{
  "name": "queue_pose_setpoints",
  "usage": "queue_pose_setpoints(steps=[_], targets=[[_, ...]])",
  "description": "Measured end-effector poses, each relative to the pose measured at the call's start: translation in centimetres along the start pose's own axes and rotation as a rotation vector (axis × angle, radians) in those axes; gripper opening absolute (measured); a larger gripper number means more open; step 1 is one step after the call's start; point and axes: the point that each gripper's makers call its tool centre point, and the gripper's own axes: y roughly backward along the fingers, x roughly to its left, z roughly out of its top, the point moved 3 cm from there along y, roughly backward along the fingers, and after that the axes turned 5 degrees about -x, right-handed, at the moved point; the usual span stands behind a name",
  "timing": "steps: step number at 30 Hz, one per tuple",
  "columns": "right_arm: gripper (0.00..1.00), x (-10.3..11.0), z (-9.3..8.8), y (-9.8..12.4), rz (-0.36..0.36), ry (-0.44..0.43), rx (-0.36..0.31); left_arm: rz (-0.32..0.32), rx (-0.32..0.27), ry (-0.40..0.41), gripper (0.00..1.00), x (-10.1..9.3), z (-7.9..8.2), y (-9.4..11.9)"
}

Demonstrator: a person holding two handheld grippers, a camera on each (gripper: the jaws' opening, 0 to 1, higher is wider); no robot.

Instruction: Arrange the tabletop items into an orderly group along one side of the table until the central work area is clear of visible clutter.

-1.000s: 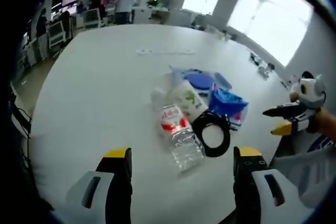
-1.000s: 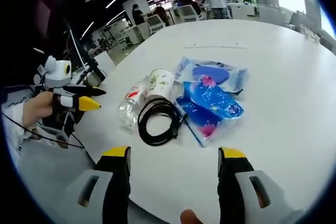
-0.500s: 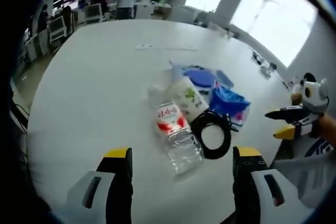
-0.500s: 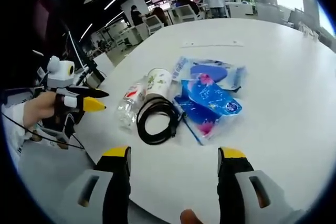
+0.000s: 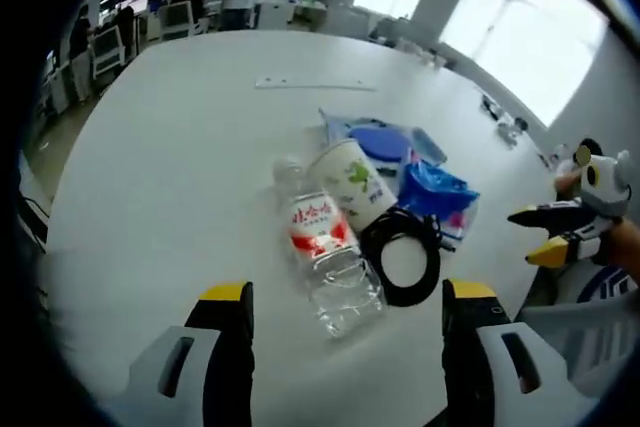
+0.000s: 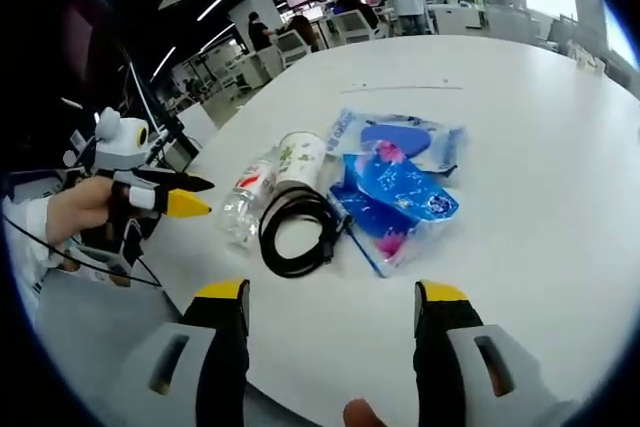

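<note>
**Both claws wide, hovering short of the clutter**

The left gripper (image 5: 345,297) stands with its jaws spread wide and nothing between them, poised above the white table (image 5: 170,147). The right gripper (image 6: 330,297) is likewise wide and empty (a fingertip shows at the bottom edge of its view).

Take the cable (image 5: 402,252), a black coil, as landmark. Touching it in the left gripper view lies a clear bottle (image 5: 322,252) with a red label, on its side. A paper cup (image 5: 350,182) lies tipped beside the bottle, its base against the coil. Beyond the coil sit blue packets (image 6: 395,192), overlapping. Farther off lies a thin white strip (image 5: 315,83).
</note>
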Motion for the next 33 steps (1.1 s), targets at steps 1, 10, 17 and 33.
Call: queue_pose_setpoints(steps=[1, 10, 17, 33], targets=[[0.64, 0.0, -0.1, 0.0, -0.002, 0.002, 0.002, 0.0, 0.002, -0.001, 0.73, 0.0, 0.0, 0.0], [0.64, -0.3, 0.0, -0.1, -0.002, -0.001, -0.001, -0.006, 0.014, 0.021, 0.72, -0.3, -0.1, -0.7], [0.64, 0.0, 0.0, -0.3, 0.007, 0.008, 0.004, -0.007, 0.017, 0.035, 0.71, -0.3, 0.0, -1.3], [0.64, 0.8, -0.3, 0.1, 0.034, -0.008, -0.007, -0.008, 0.031, 0.084, 0.7, -1.0, -0.4, -2.7]])
